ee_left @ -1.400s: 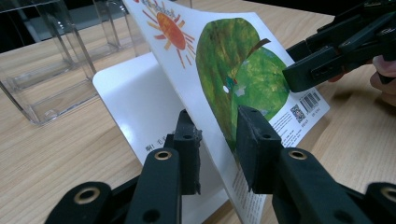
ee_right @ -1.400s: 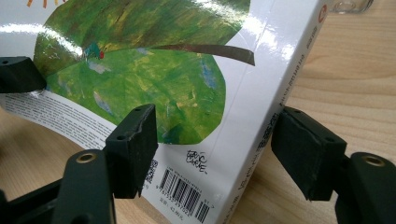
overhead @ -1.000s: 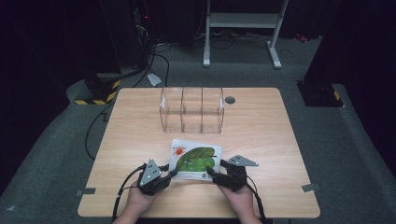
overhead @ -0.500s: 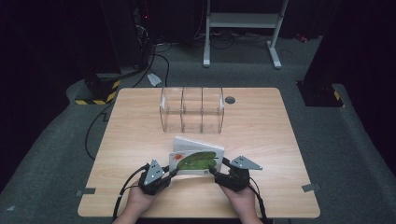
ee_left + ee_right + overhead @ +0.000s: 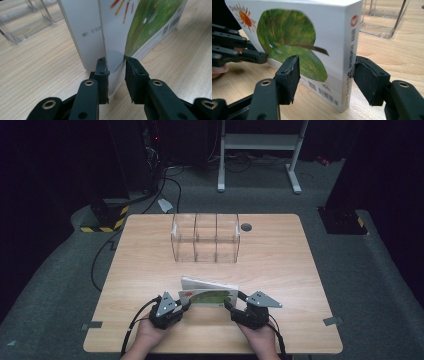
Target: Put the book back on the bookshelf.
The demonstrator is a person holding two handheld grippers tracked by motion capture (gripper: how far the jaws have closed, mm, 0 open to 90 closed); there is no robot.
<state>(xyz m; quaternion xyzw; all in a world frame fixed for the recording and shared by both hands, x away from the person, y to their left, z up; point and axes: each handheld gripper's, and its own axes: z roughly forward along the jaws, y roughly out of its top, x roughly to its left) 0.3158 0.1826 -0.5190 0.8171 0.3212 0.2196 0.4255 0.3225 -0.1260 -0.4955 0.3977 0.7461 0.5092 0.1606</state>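
A light wooden table (image 5: 280,265) stands on grey carpeted floor (image 5: 60,290) in a dark room. Beyond it a white metal stand (image 5: 260,142) rests on two feet. A yellow-and-black striped block (image 5: 102,222) sits at the left, with black cables (image 5: 165,175) trailing nearby.

A glossy card-covered book (image 5: 294,47) stands on the matt, pale wood-grain table (image 5: 280,265), near a clear, shiny plastic organiser (image 5: 205,238); gripper jaws are matt black plastic.
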